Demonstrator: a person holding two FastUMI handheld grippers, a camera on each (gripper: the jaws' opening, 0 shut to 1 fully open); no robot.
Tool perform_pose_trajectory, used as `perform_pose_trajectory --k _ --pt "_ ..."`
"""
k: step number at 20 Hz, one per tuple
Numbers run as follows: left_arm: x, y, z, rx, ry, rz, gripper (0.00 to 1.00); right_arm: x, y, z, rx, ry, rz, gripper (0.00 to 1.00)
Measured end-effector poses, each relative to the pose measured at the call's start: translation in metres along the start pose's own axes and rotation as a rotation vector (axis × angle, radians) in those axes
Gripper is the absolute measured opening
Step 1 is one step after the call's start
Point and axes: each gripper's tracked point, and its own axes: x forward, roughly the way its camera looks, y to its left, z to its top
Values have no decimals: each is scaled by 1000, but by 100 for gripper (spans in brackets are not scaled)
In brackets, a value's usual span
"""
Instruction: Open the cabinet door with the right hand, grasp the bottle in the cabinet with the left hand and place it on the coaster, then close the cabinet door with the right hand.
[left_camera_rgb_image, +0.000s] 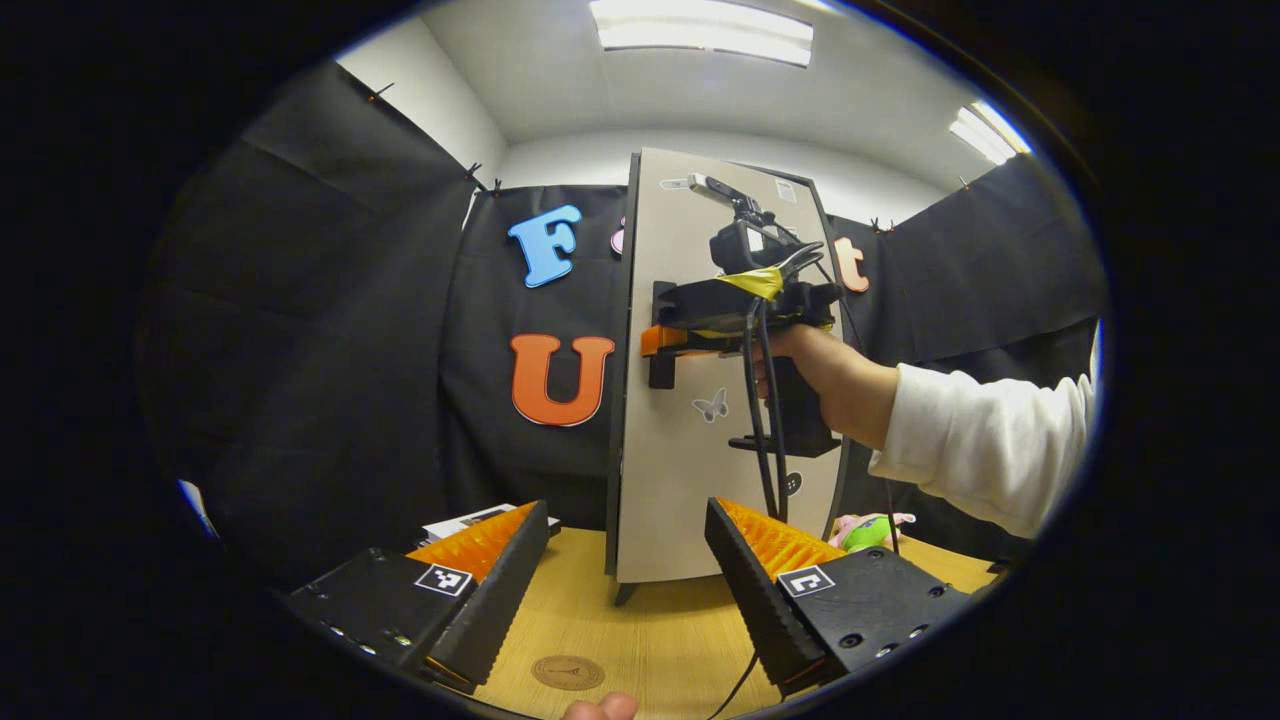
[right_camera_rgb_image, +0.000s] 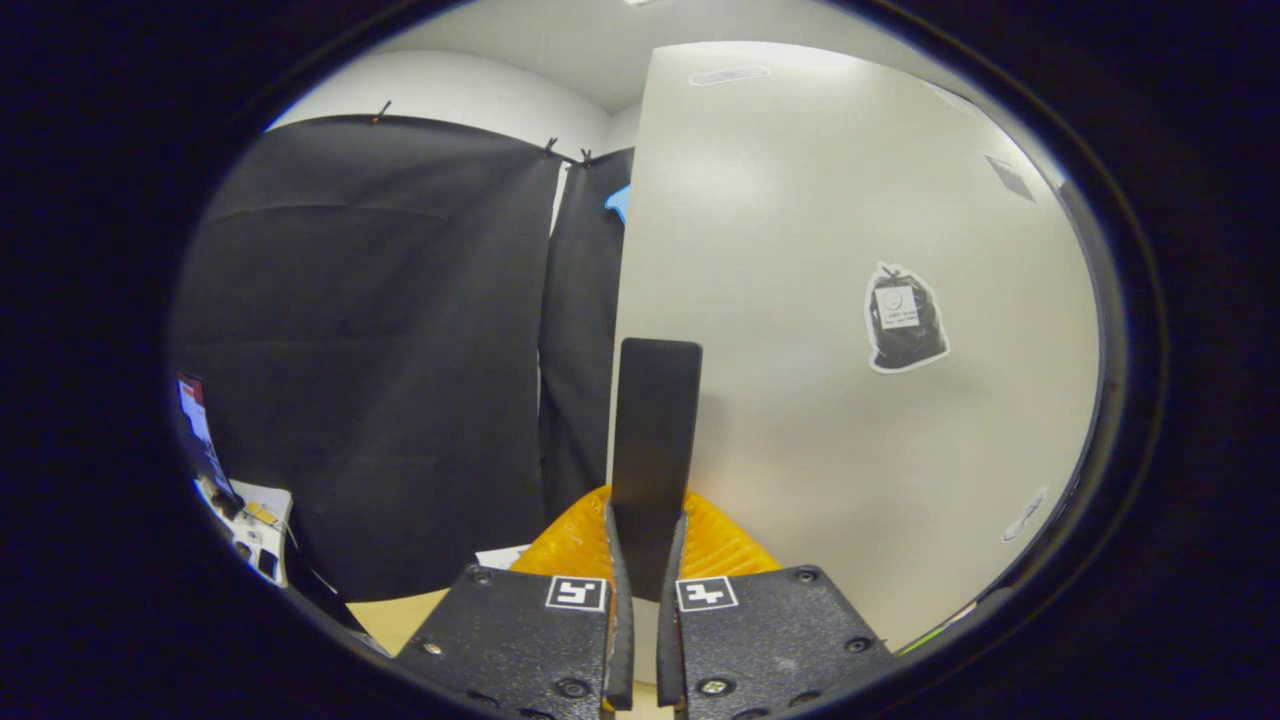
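The cabinet (left_camera_rgb_image: 690, 440) stands upright toward the far edge of the wooden worktop (left_camera_rgb_image: 640, 630), with its pale door (right_camera_rgb_image: 850, 330) facing the left claw. The right claw (left_camera_rgb_image: 665, 340) sits at the door's left edge, about halfway up, held by a hand (left_camera_rgb_image: 830, 380) that comes in from the right in a white sleeve (left_camera_rgb_image: 990, 440); dark cables (left_camera_rgb_image: 765, 400) hang down from the tool. In the right gripper view that claw (right_camera_rgb_image: 640, 545) is closed on the dark vertical handle (right_camera_rgb_image: 655, 440), one finger on each side of the bar and both pressing against it. The door looks shut or very nearly so; I cannot tell whether a gap has opened along its edge. Small stickers dot the door, among them a butterfly (left_camera_rgb_image: 710, 405) below the handle and a dark bag-shaped one (right_camera_rgb_image: 903, 320) farther across the panel. The left claw (left_camera_rgb_image: 630, 560) hovers low over the near part of the worktop, its fingers spread wide apart and holding nothing, pointed at the foot of the cabinet. The round brown coaster (left_camera_rgb_image: 567, 672) lies flat on the worktop at the near edge, between those two fingers and just ahead of a fingertip (left_camera_rgb_image: 600, 708) at the bottom. A soft pink and green toy (left_camera_rgb_image: 868, 530) lies toward the right edge of the worktop, partly behind the cabinet, and some papers (left_camera_rgb_image: 470, 520) rest by the left edge.
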Motion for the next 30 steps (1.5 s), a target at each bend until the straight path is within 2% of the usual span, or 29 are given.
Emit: perform_pose_trajectory --k 10,17,23,30 --pt "-6 -14 -7 0 17 -64 95 -85 1 0 -20 -20 50 12" --pt "-1 -33 -7 -9 17 -114 95 -137 -11 -3 -12 -13 33 12" --pt "12 -59 -10 -21 26 -169 95 -196 -39 -9 14 -22 -50 12" --pt "12 -90 -15 -19 31 -211 95 -245 -82 -15 27 -10 -206 12"
